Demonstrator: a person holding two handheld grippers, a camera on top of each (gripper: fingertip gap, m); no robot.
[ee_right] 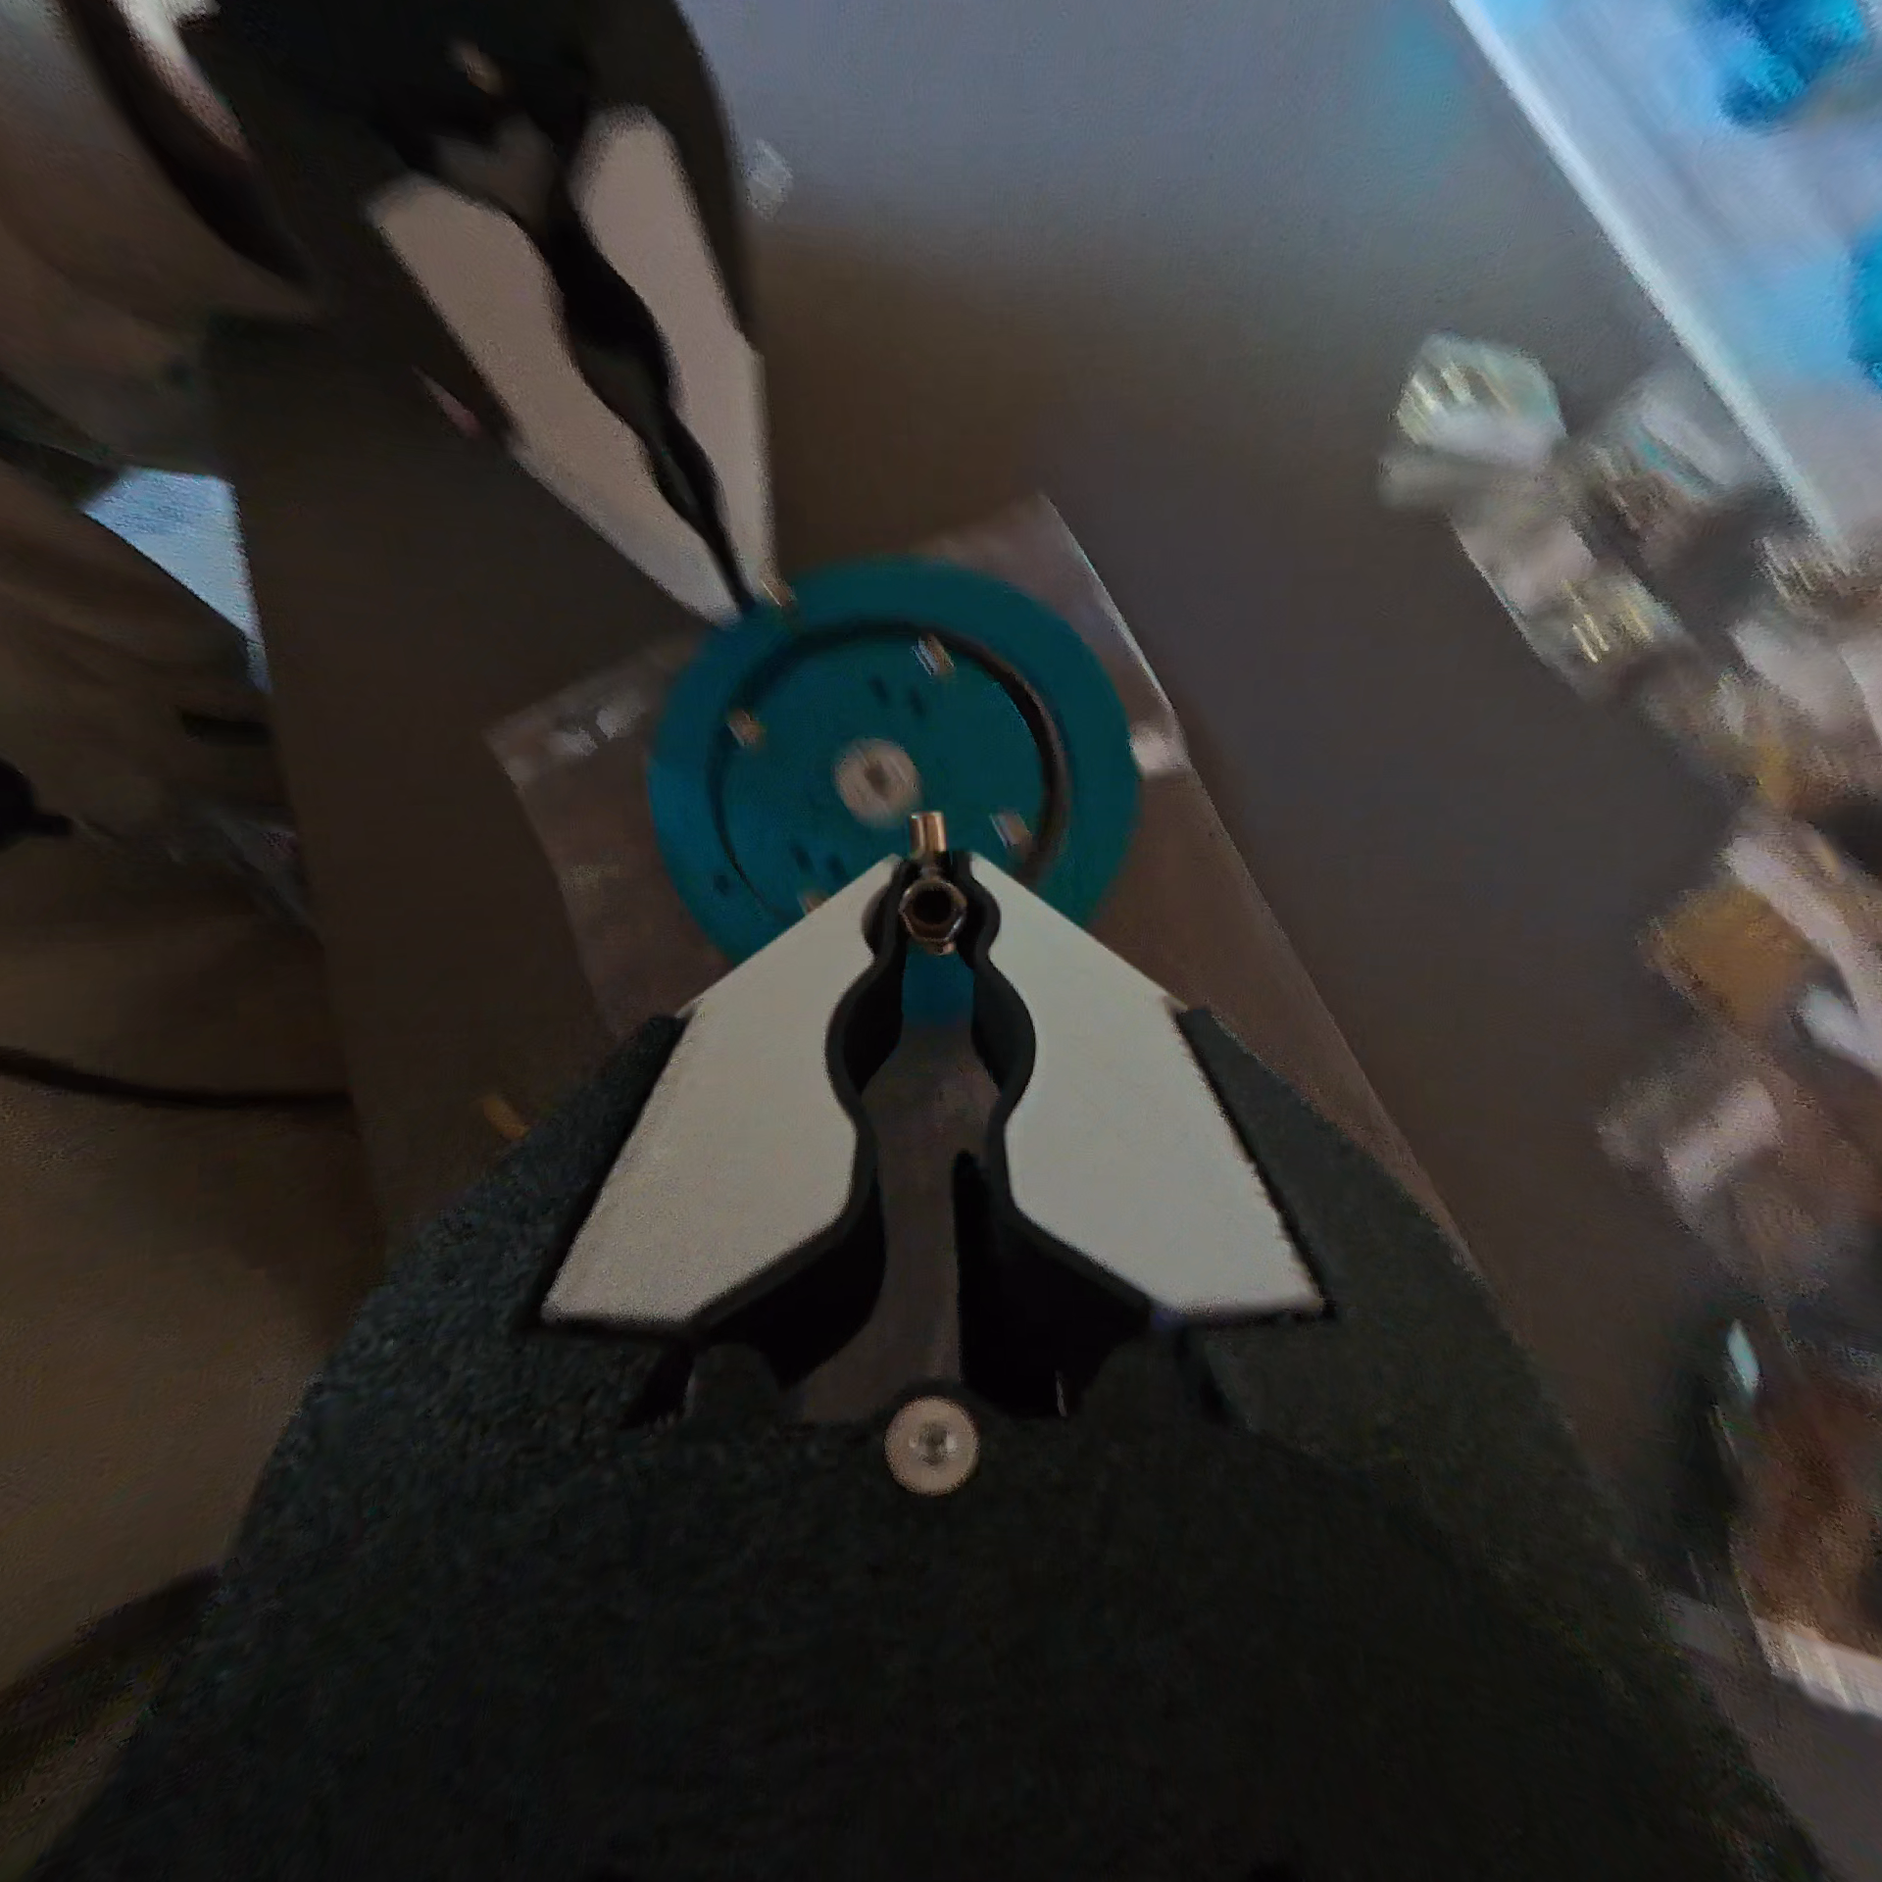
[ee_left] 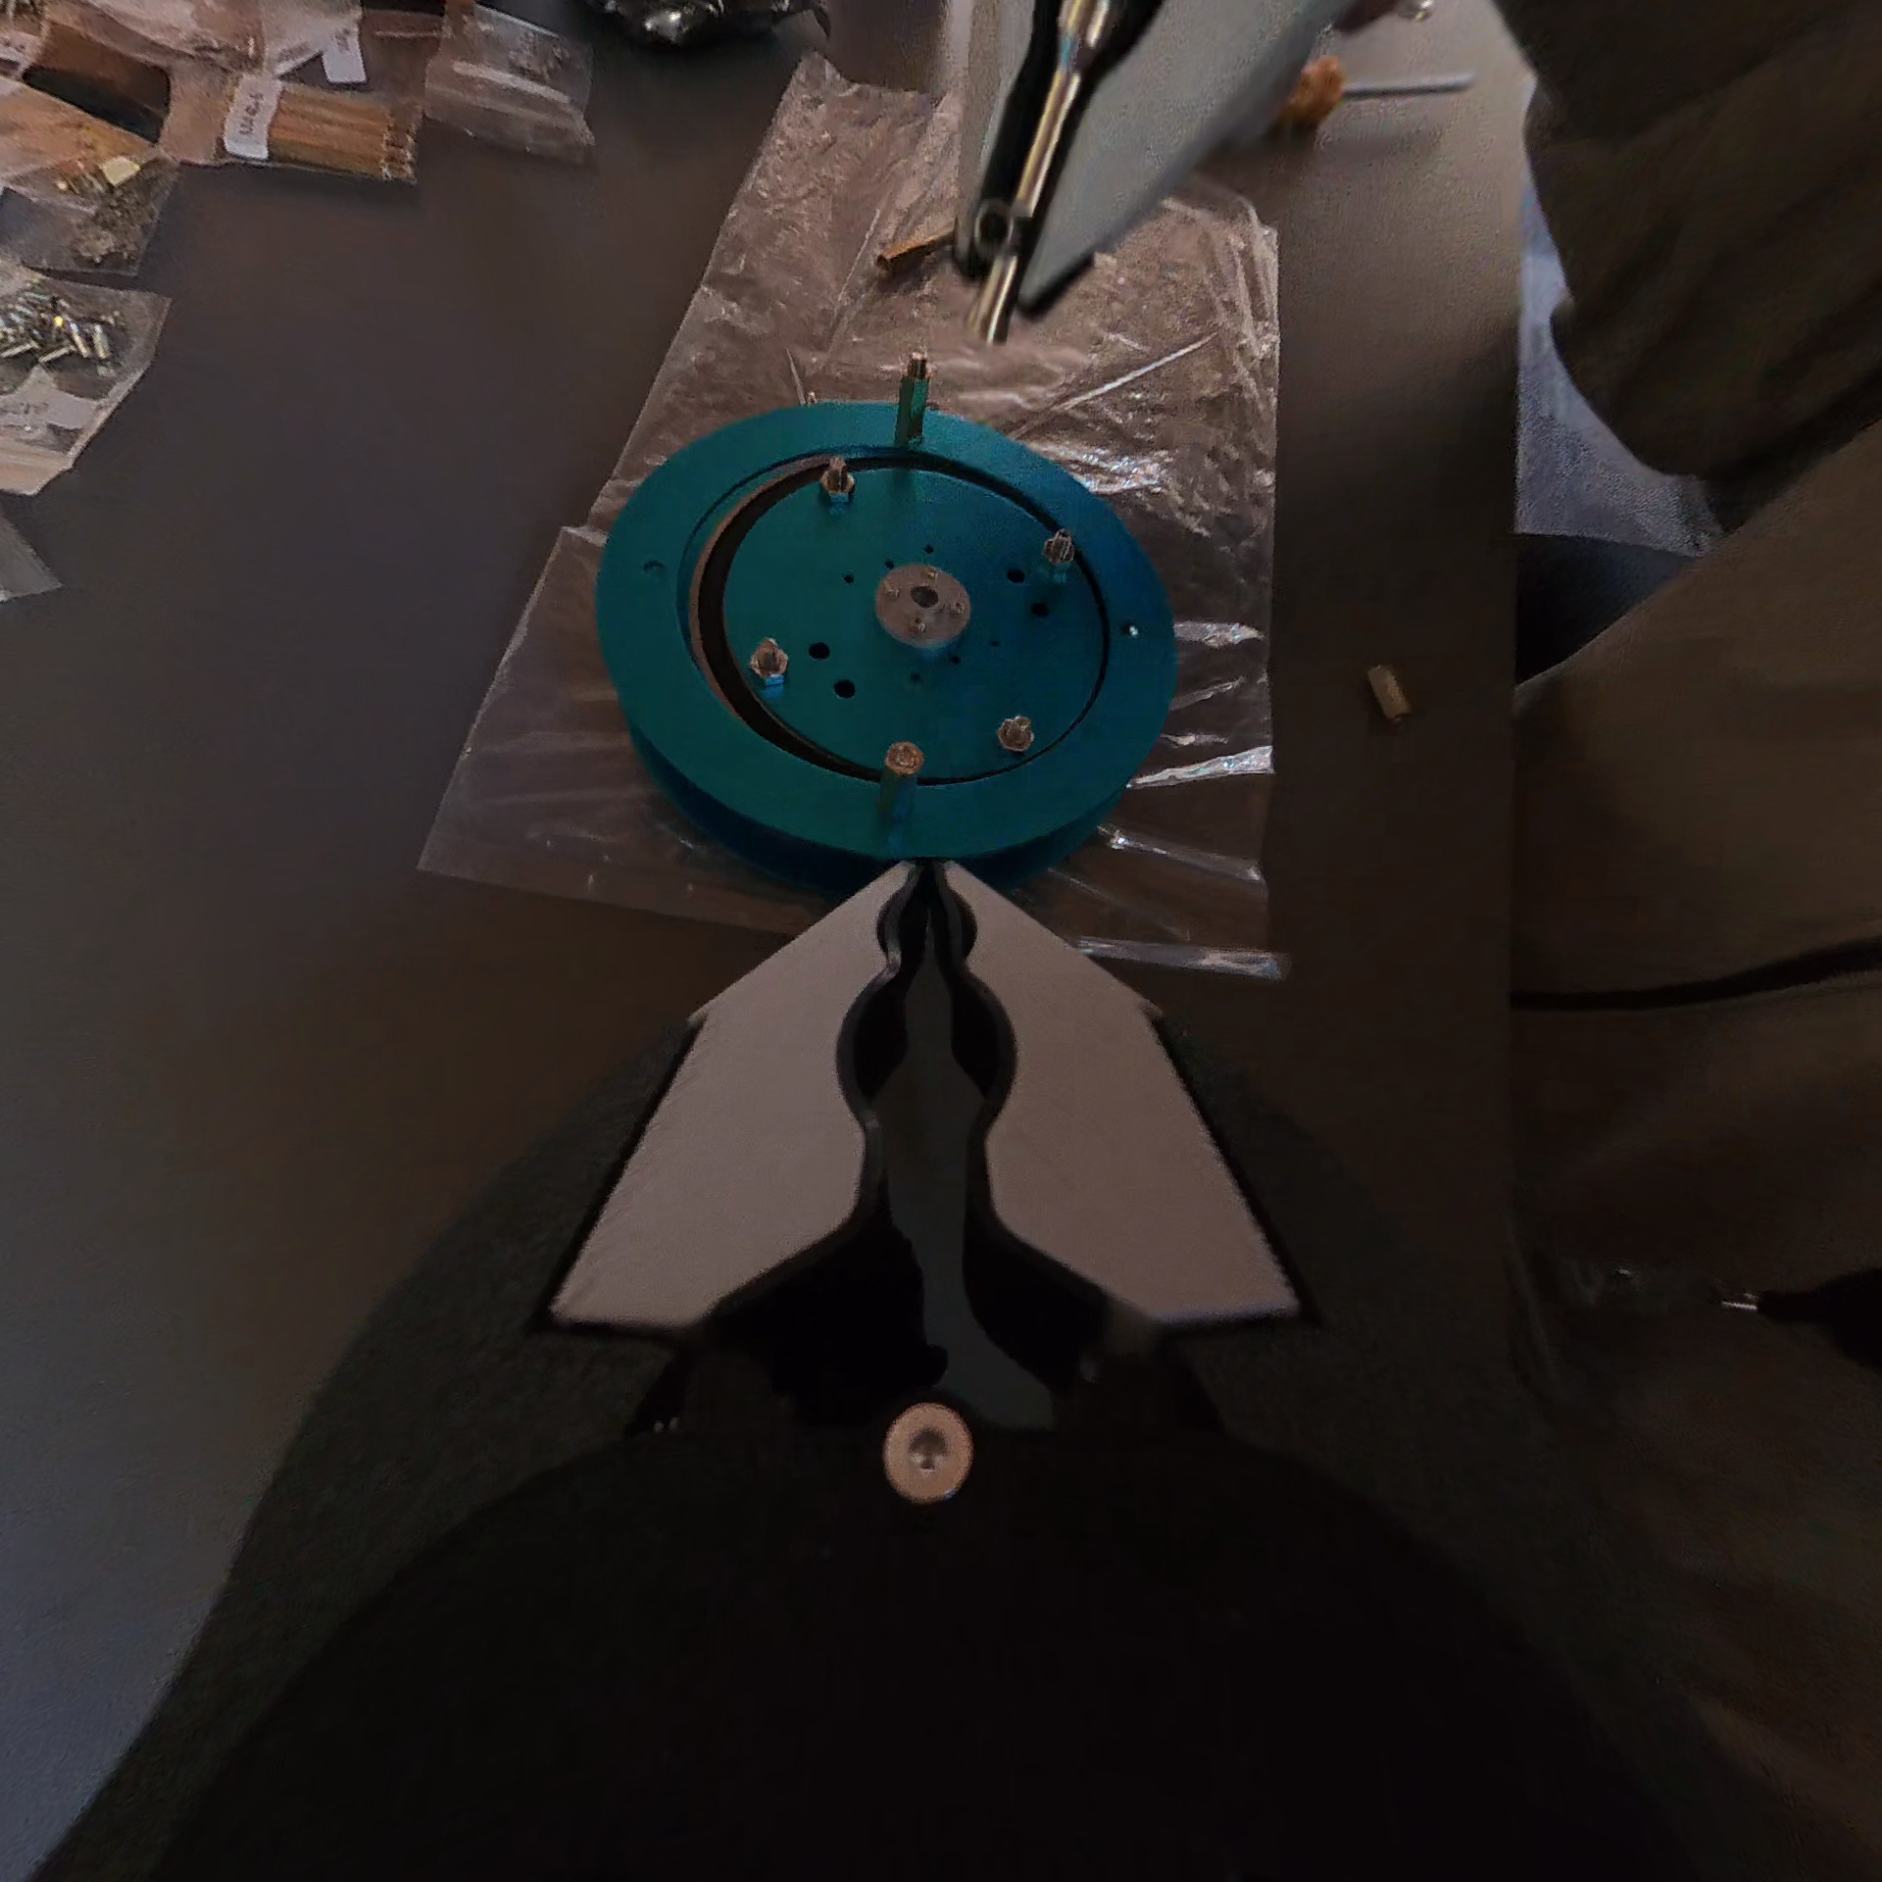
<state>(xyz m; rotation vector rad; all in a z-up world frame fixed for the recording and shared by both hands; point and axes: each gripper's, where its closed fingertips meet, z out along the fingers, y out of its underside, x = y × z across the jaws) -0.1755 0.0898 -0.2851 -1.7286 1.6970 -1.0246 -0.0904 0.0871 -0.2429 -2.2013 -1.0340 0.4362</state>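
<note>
Two grippers at a round teal metal disc assembly [ee_left: 884, 652] lying flat on a crinkled clear plastic sheet [ee_left: 1151, 407] on the dark table [ee_left: 306, 713].

The disc is a wide outer ring around an inner plate drilled with small holes, with a silver hub at its centre and brass hexagonal standoffs [ee_left: 902, 789] standing upright on it. The left gripper [ee_left: 927, 871] has its tongs pressed together at the disc's near rim, apparently empty. The right gripper [ee_right: 929, 896], above the disc's far side, is clamped on a small brass threaded standoff [ee_right: 927, 906]; that view is blurred.
</note>
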